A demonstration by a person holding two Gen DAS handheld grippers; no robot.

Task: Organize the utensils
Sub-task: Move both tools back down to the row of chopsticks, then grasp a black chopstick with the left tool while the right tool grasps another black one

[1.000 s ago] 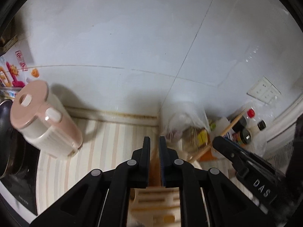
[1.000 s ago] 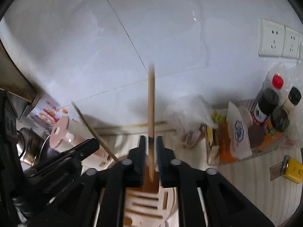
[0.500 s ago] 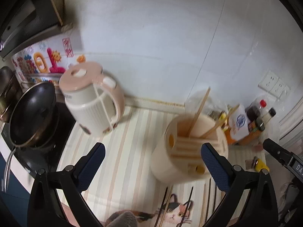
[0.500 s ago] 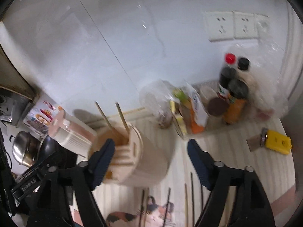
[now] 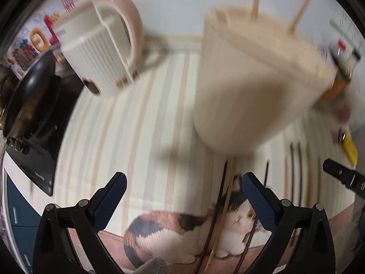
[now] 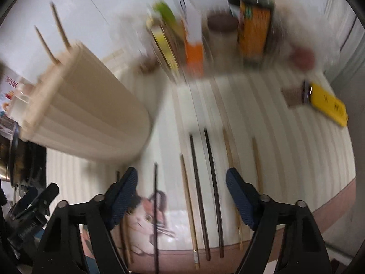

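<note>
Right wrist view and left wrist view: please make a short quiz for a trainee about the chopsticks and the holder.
1. True or false: the right tool grips a chopstick.
2. How many chopsticks stand in the holder?
3. Where does the kettle stand? A) left of the holder, left wrist view B) on the cat picture C) inside the holder

Key:
1. False; both tools are open and empty, the left tool too.
2. Two.
3. A.

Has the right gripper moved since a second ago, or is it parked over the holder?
Yes. The right gripper has come down off the utensil holder toward the chopsticks on the mat, jaws opened and empty.
</note>
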